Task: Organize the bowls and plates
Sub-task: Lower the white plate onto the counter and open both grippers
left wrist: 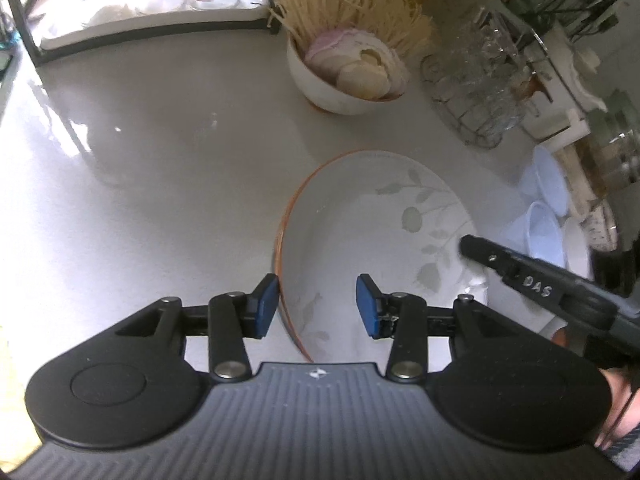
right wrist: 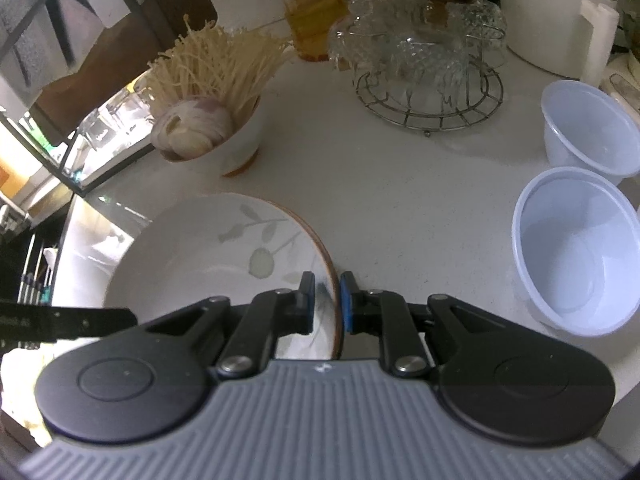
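A white plate with a leaf pattern and an orange rim (left wrist: 360,232) lies on the grey counter; it also shows in the right wrist view (right wrist: 208,256). My right gripper (right wrist: 327,306) is shut on the plate's right rim. It shows in the left wrist view (left wrist: 532,280) as a black arm over the plate's right side. My left gripper (left wrist: 317,306) is open, its blue pads straddling the plate's left rim without closing on it. Two pale blue plastic bowls (right wrist: 576,248) (right wrist: 588,128) stand to the right, also seen in the left wrist view (left wrist: 544,208).
A white bowl with garlic and enoki mushrooms (left wrist: 344,76) (right wrist: 208,132) stands behind the plate. A wire rack of glass cups (right wrist: 424,60) (left wrist: 476,80) sits further right. A tray with glasses (left wrist: 140,4) is at back left. A white appliance (right wrist: 556,12) stands at back right.
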### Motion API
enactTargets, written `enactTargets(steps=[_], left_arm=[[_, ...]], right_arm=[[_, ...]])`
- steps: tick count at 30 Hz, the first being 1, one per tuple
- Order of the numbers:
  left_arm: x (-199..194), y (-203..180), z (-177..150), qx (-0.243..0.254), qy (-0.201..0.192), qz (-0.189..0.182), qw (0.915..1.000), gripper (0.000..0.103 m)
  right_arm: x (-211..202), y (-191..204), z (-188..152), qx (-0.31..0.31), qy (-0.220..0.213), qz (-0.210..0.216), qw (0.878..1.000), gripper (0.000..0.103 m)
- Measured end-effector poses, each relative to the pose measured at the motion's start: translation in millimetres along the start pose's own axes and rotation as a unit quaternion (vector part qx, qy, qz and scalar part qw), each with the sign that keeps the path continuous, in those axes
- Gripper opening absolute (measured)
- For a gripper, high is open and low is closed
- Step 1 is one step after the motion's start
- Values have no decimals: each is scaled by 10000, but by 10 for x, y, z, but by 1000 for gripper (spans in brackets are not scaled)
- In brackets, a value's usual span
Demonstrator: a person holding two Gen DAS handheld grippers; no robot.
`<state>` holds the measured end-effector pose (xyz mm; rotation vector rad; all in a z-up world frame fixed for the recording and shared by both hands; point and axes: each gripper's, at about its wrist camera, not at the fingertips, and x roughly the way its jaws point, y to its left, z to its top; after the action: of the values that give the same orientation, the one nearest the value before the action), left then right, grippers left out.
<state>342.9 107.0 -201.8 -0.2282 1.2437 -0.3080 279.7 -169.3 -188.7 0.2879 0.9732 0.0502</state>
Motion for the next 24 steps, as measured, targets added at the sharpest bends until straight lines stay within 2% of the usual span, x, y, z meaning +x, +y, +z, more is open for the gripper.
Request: enactTargets(steps=[8, 16, 24], left_arm=[[-277, -48, 3, 0, -349, -164, 9993, 47], [-714, -303, 161, 368, -934, -458, 9939, 47], [-1012, -463, 236, 657, -1242, -606, 9882, 47]], right_arm=[[-243, 31, 31, 99, -295, -87, 9995, 17], [-882, 200, 168, 67, -973, -111, 9952, 17], [-1438, 358, 227, 221, -1567, -252, 9871, 17]])
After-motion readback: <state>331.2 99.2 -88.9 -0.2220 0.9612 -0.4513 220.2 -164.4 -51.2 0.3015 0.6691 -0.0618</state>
